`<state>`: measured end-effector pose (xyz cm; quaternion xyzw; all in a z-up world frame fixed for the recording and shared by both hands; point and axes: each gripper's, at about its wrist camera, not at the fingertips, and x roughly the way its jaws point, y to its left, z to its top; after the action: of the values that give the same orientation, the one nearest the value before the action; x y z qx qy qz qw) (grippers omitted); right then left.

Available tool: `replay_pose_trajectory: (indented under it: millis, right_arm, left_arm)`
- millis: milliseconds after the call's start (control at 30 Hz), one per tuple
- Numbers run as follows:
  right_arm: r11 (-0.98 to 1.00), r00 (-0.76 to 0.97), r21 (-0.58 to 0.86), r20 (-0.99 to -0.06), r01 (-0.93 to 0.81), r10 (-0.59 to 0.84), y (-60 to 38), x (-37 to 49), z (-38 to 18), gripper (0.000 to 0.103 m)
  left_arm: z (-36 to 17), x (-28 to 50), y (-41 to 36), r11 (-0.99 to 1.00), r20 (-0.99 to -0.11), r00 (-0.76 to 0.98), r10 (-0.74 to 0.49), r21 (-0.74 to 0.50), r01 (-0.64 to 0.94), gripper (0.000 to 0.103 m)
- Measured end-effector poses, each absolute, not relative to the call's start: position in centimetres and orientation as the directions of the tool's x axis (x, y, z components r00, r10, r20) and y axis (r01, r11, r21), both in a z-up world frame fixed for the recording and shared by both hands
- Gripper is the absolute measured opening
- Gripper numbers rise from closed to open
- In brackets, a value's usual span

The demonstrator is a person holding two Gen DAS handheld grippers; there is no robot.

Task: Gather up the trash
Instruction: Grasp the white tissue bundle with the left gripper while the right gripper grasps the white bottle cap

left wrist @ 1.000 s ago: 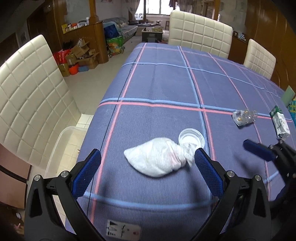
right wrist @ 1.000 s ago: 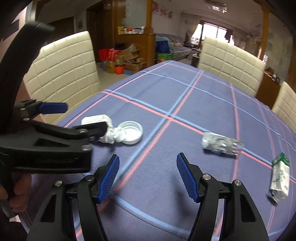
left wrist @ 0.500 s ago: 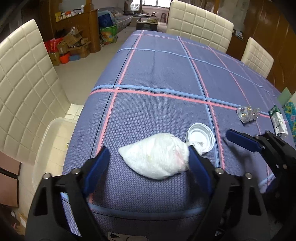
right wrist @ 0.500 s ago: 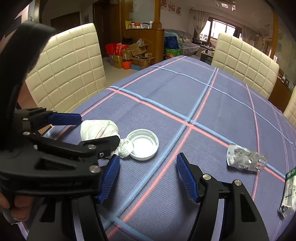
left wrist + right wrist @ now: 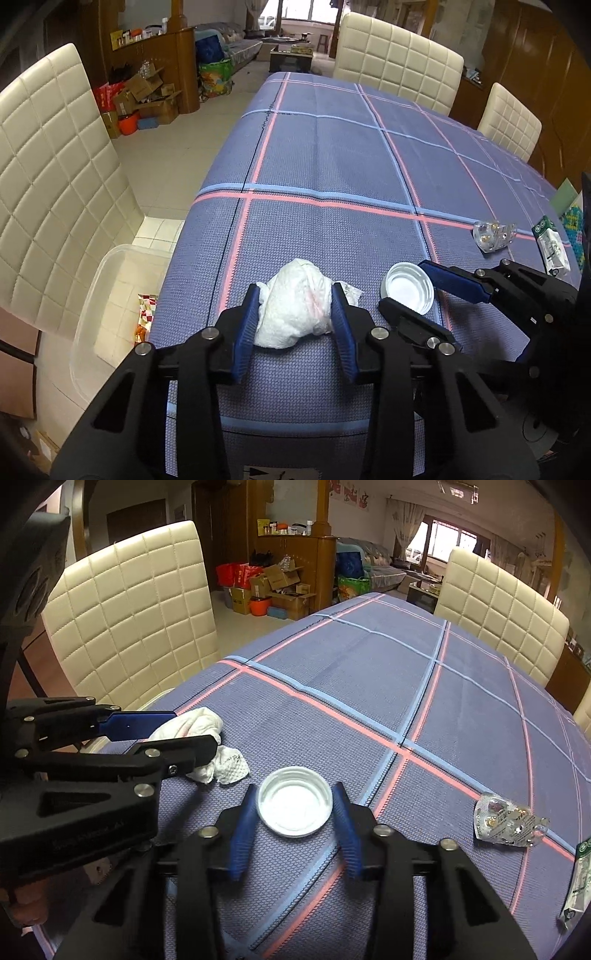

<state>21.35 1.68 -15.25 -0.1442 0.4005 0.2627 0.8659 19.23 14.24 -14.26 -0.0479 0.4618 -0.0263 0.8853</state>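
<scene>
A crumpled white tissue wad [image 5: 295, 302] lies near the table's front edge; it also shows in the right wrist view [image 5: 199, 727]. My left gripper [image 5: 295, 314] is shut on it, pads pressing both sides. A white plastic lid [image 5: 294, 805] lies open side up just right of the wad; it also shows in the left wrist view [image 5: 406, 288]. My right gripper [image 5: 294, 808] has closed in around the lid, with its pads at or touching the rim. A crumpled clear blister pack [image 5: 506, 821] and a green-white wrapper [image 5: 552, 251] lie further right.
The table has a blue plaid cloth [image 5: 351, 166]. A clear plastic bin [image 5: 110, 314] stands on the floor left of the table, with a colourful wrapper inside. Cream padded chairs [image 5: 55, 184] stand at the left and at the far end [image 5: 399, 59].
My left gripper moved forward and closed on the tissue wad. My right gripper moved left to the lid and narrowed around it.
</scene>
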Motion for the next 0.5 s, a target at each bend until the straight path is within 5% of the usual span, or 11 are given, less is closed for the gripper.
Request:
replay_pose_trajectory:
  millis: [500]
  right_arm:
    - [0.825,0.575,-0.062,-0.747,-0.561,0.335,1.1,18.4,-13.4,0.039]
  left_arm:
    - [-12.1,16.6,13.8,0.997,-0.783,0.619,-0.066,-0.068,0.02,0.036]
